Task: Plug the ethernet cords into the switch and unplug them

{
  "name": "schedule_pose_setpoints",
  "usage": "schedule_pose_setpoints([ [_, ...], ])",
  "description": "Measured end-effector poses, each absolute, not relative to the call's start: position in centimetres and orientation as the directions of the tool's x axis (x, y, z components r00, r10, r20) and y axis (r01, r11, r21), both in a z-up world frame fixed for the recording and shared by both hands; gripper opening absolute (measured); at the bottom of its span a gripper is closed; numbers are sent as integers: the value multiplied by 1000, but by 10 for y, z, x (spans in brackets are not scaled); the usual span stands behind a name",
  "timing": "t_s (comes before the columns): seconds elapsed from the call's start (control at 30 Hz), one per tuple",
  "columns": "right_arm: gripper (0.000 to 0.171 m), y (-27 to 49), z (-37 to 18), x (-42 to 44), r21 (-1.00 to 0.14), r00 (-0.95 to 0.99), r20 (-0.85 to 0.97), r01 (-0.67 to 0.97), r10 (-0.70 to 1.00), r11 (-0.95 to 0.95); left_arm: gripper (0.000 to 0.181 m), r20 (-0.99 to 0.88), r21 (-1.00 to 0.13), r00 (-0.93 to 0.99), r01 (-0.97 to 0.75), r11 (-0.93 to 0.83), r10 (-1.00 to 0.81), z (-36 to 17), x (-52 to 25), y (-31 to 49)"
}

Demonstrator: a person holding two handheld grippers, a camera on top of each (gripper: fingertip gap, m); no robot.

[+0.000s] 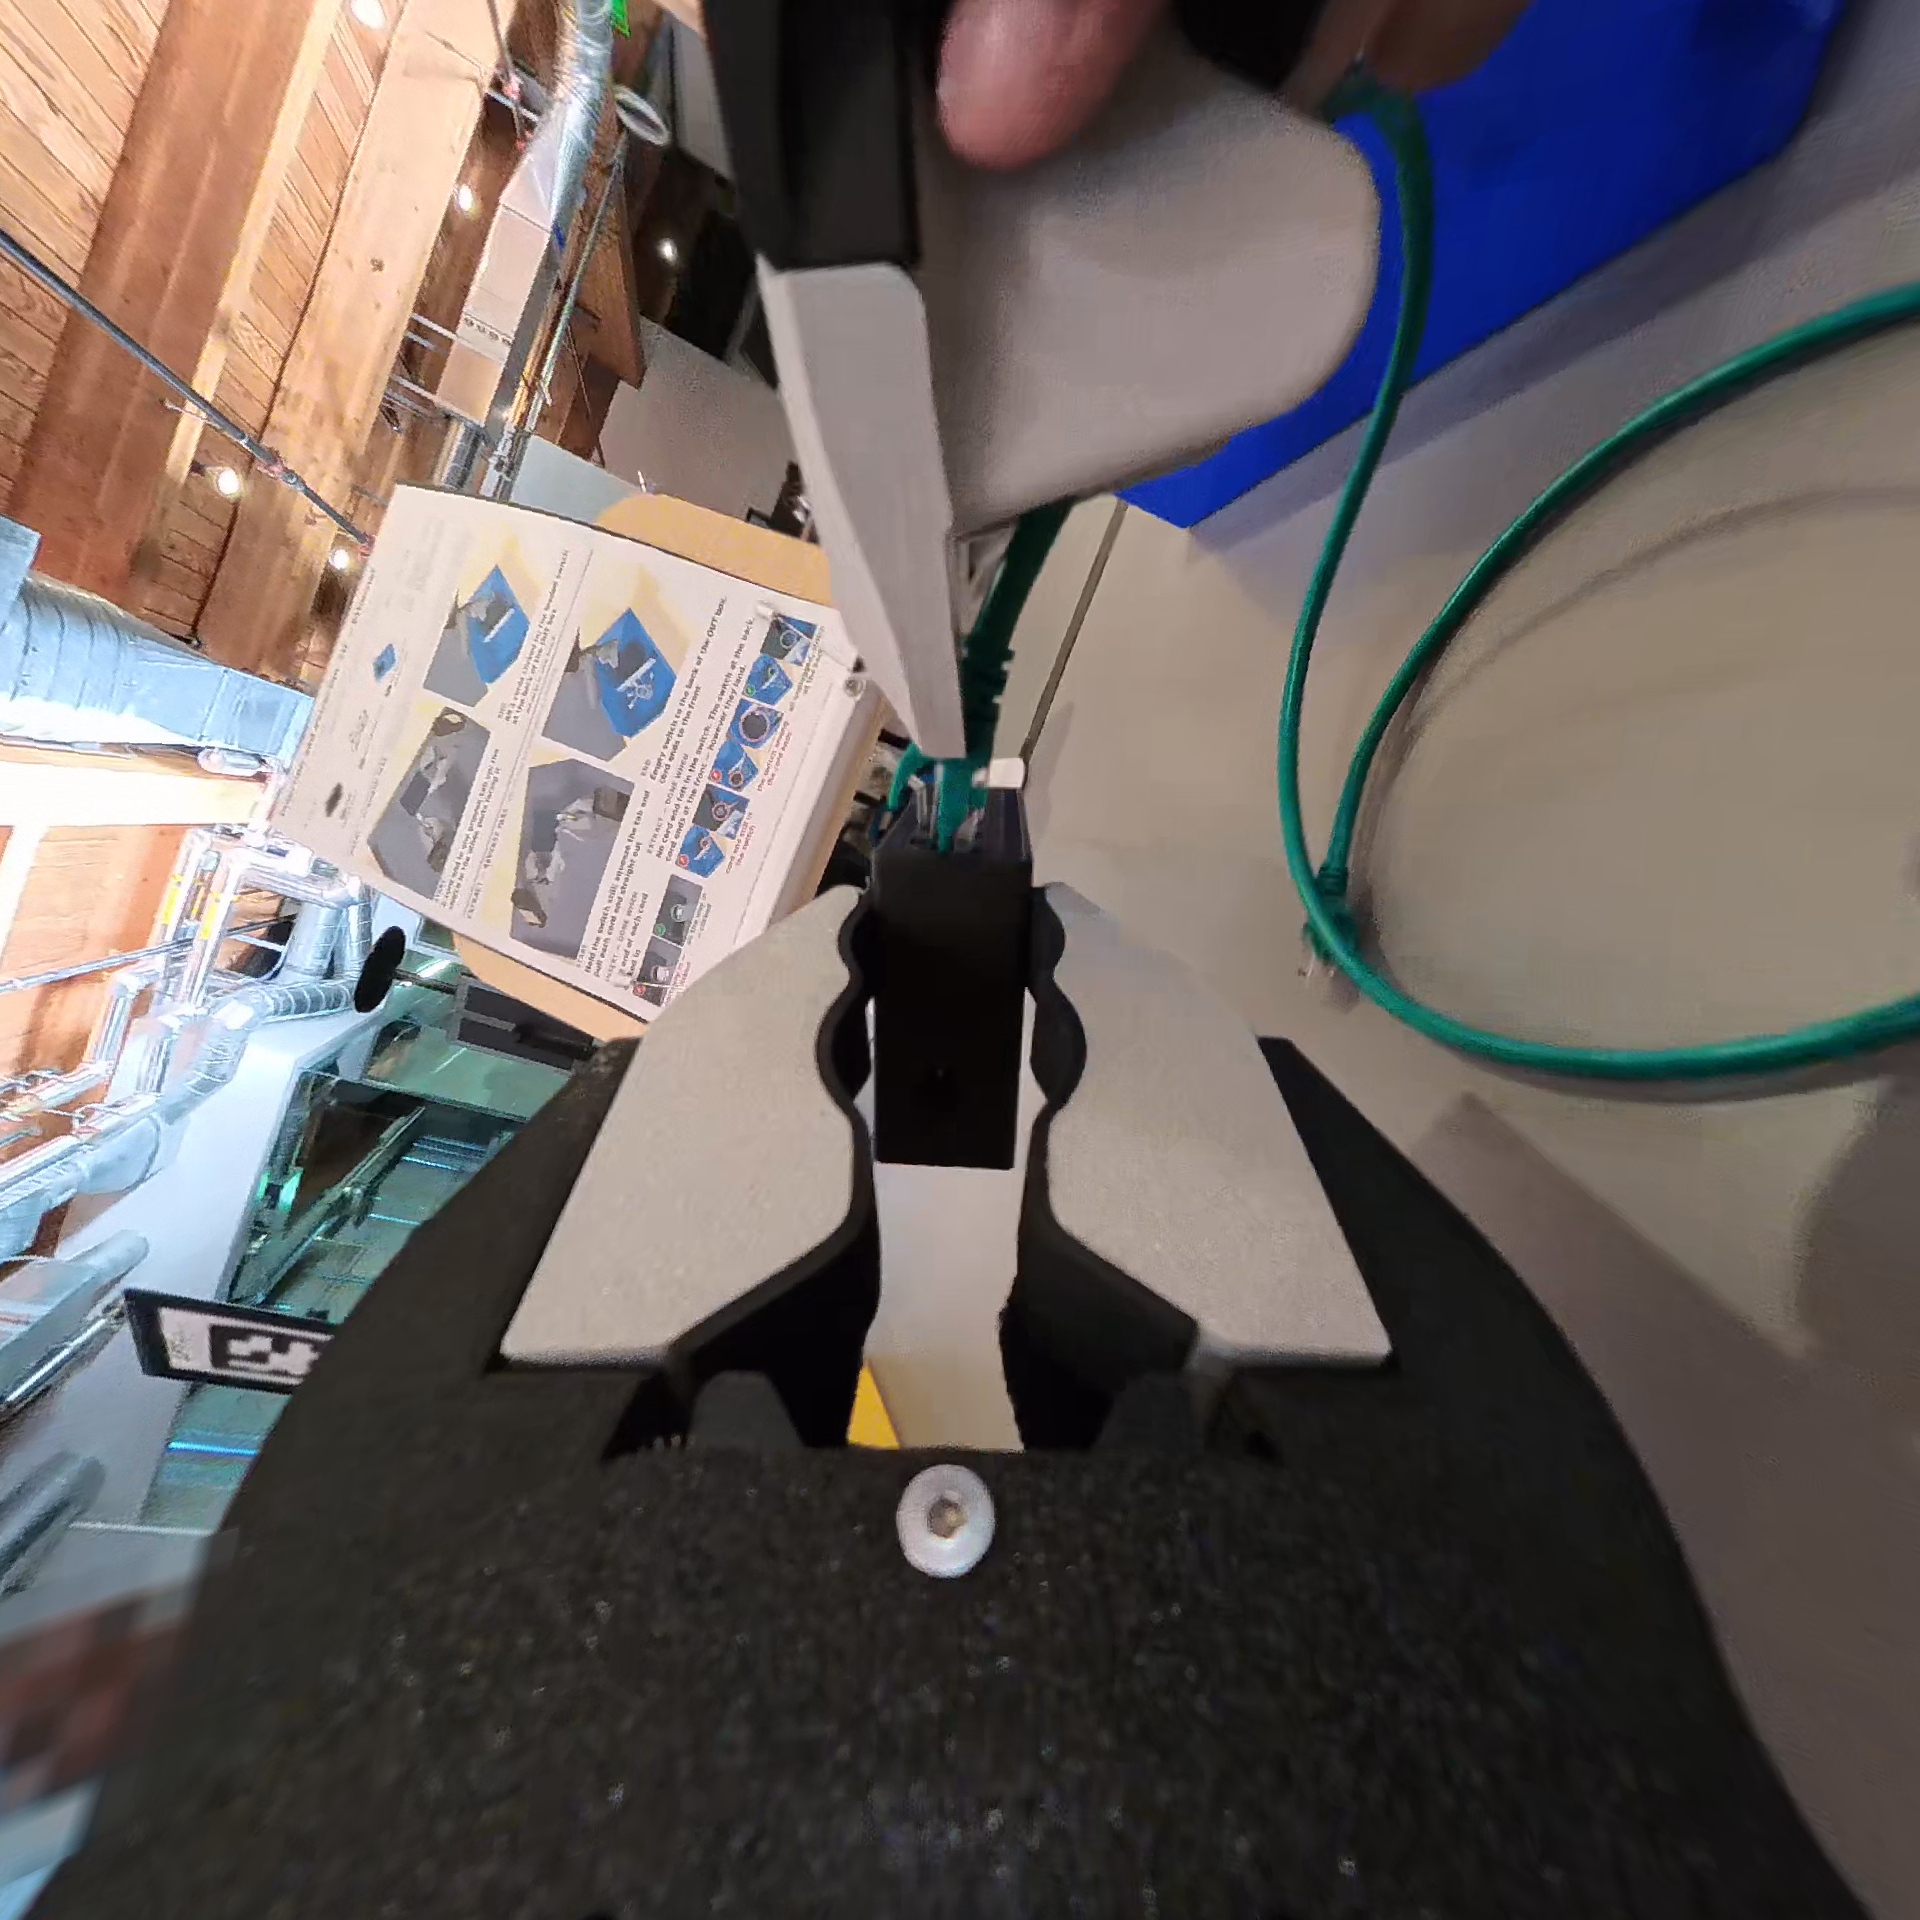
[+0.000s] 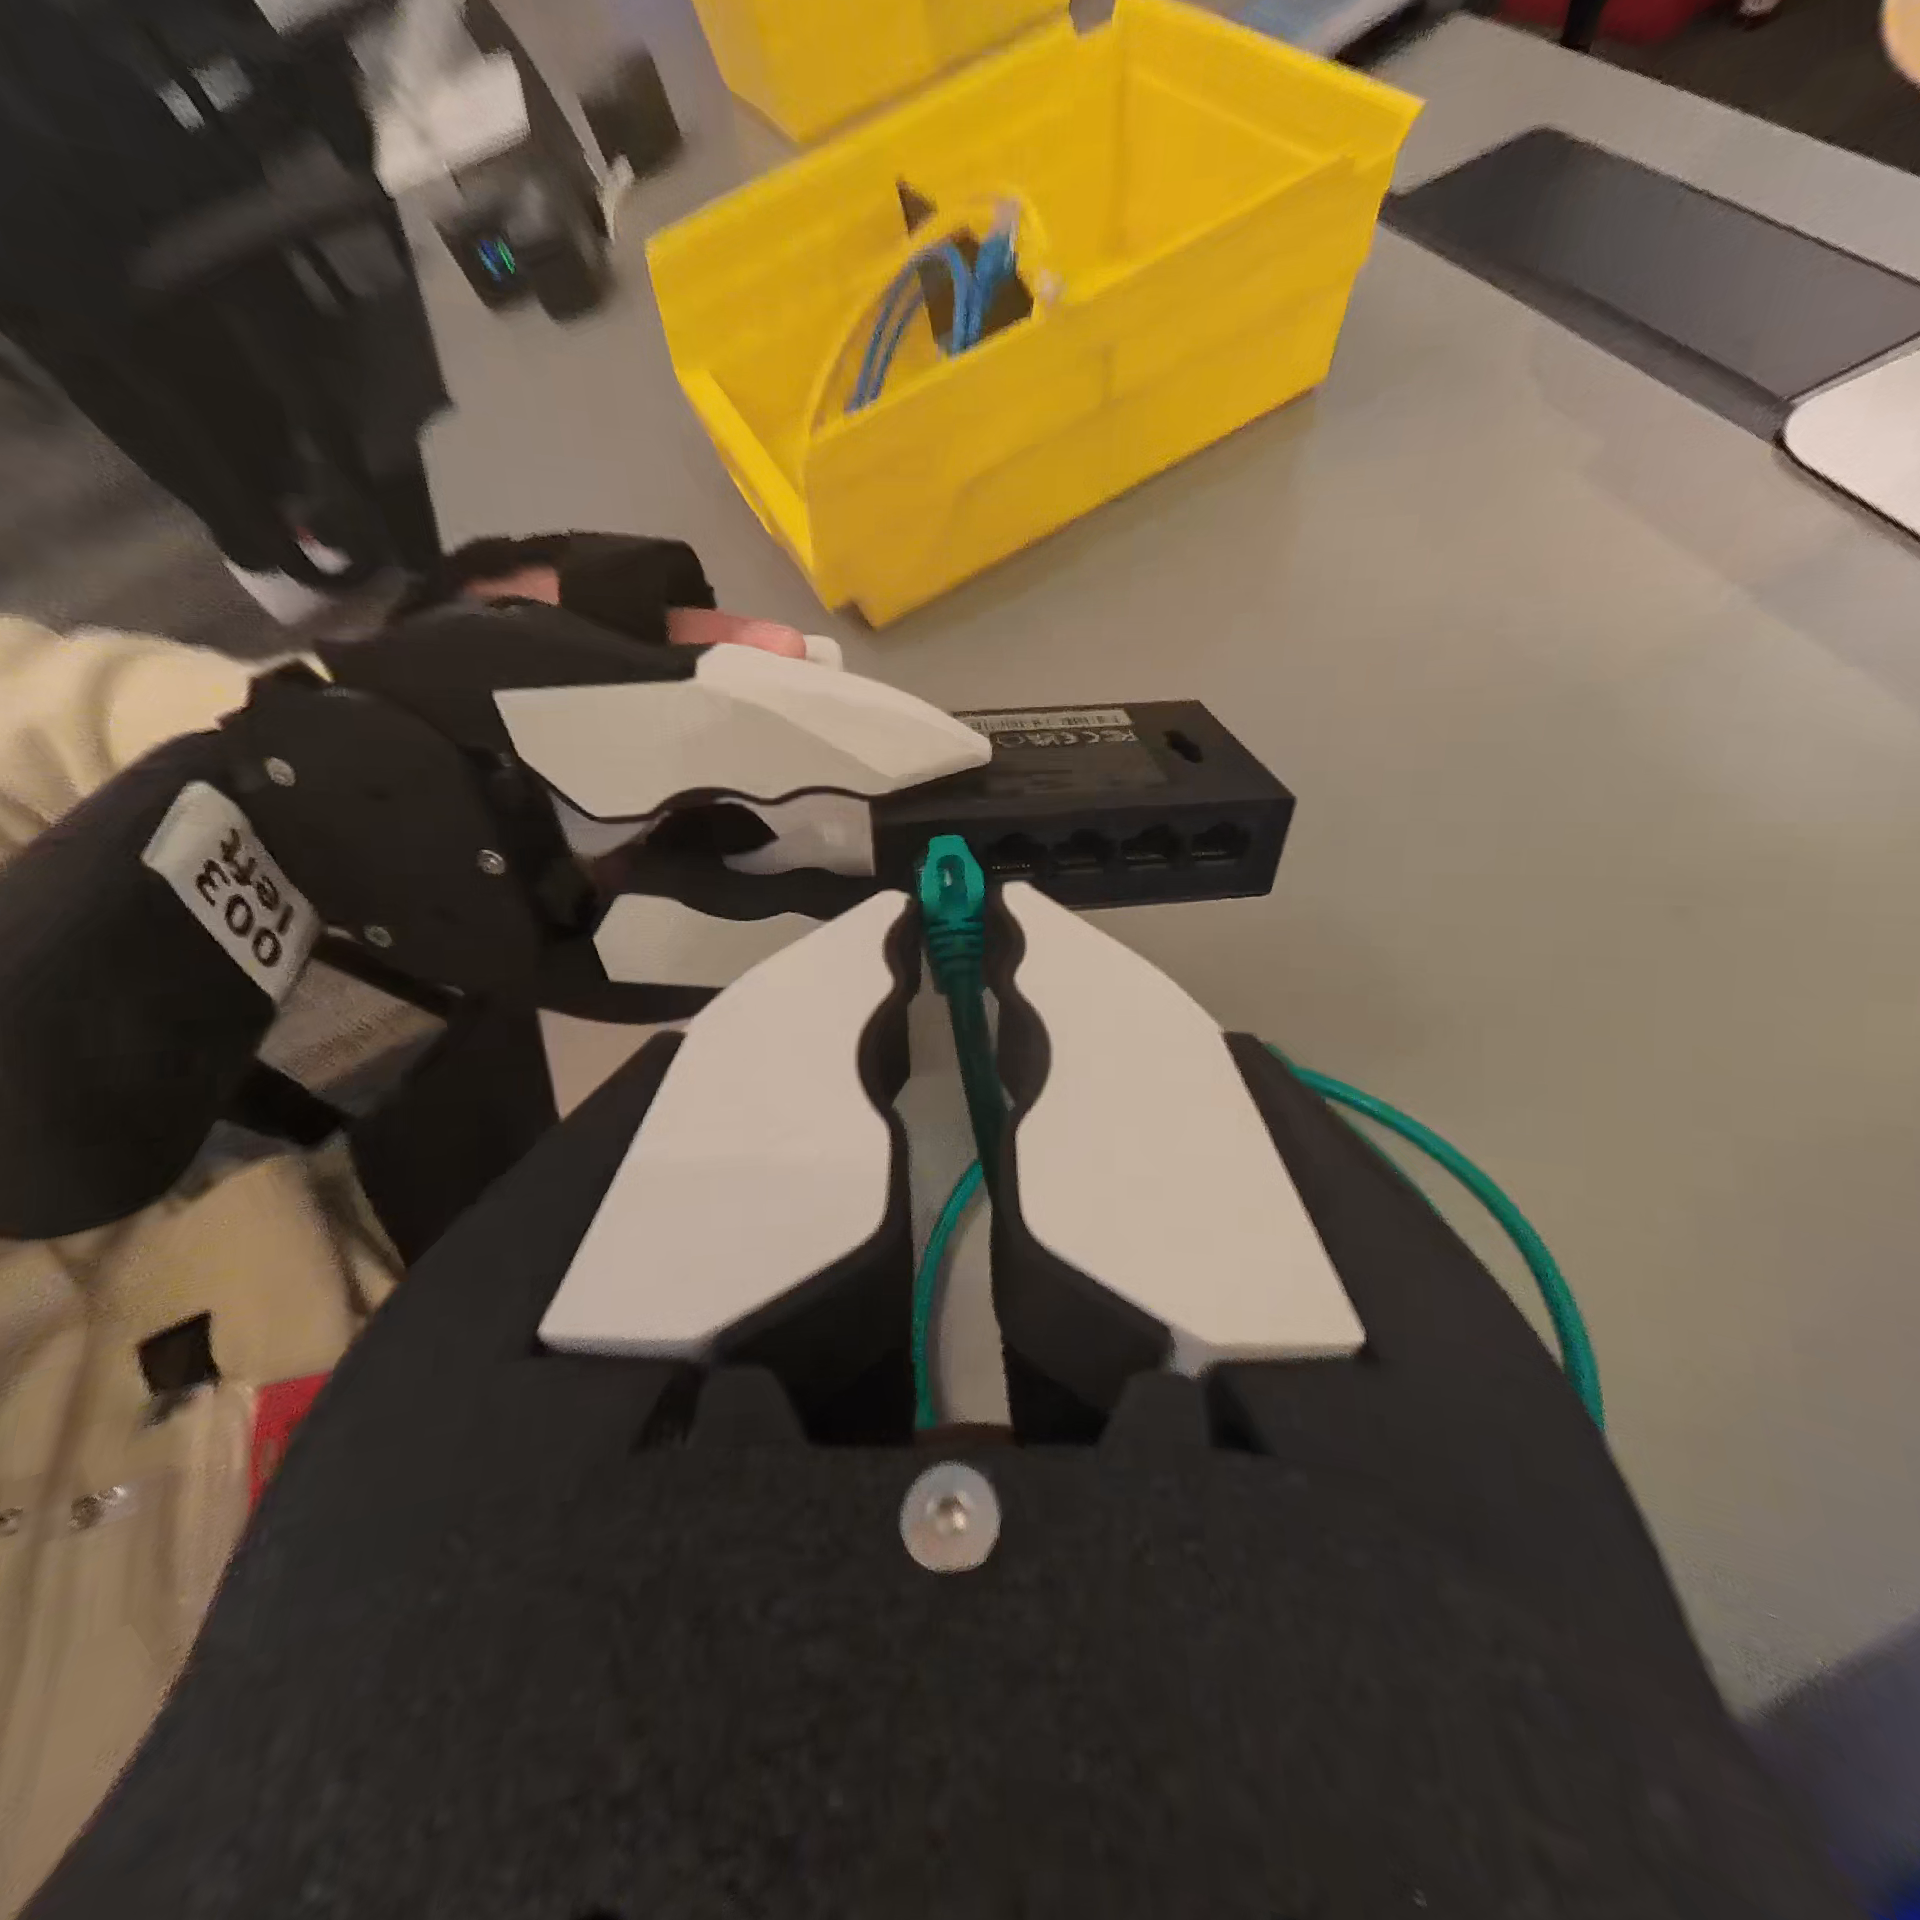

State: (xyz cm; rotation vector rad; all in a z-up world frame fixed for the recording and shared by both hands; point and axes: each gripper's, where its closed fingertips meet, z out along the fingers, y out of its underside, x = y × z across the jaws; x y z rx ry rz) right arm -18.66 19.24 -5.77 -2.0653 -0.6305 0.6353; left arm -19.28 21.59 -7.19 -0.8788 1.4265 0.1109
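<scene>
My left gripper (image 1: 948, 914) is shut on one end of the black ethernet switch (image 1: 943, 1029) and holds it just above the grey table. In the right wrist view the switch (image 2: 1101, 800) lies flat with its row of ports facing me, and the left gripper (image 2: 894, 800) clamps its left end. My right gripper (image 2: 954, 904) is shut on the green ethernet cord (image 2: 961, 966) just behind its plug, and the plug sits at the leftmost port. The right gripper (image 1: 940, 717) reaches in from above in the left wrist view. The cord's other end (image 1: 1330, 894) lies loose on the table.
A yellow bin (image 2: 1049, 343) holding blue cords (image 2: 935, 301) stands behind the switch. A dark flat device (image 2: 1652, 260) and a white object (image 2: 1860, 436) lie at the right. An instruction sheet (image 1: 561, 748) stands beyond the table. A blue surface (image 1: 1621, 208) is near the cord.
</scene>
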Motion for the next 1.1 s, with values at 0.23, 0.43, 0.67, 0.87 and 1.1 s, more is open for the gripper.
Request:
schedule_pose_setpoints([
  [0.23,38,183,-62,-176,-869,820,-127,179,558,-461,27,-880,-454,173,-582,675,-443,-85,-191,220],
  [0.43,33,130,-35,-180,-944,722,-107,144,684,-299,27,-822,-544,224,-577,609,-523,-83,-195,229],
  [0.67,43,106,-16,-192,-997,778,-30,23,627,-77,27,-829,-531,211,-589,610,-518,-86,-194,227],
  [0.87,48,122,1,-135,-889,846,350,435,402,-143,27,-839,-523,197,-549,652,-507,-77,-194,216],
  [1.1,41,150,53,-72,-917,836,283,380,471,-122,27,-844,-532,218,-459,711,-491,-57,-195,196],
])
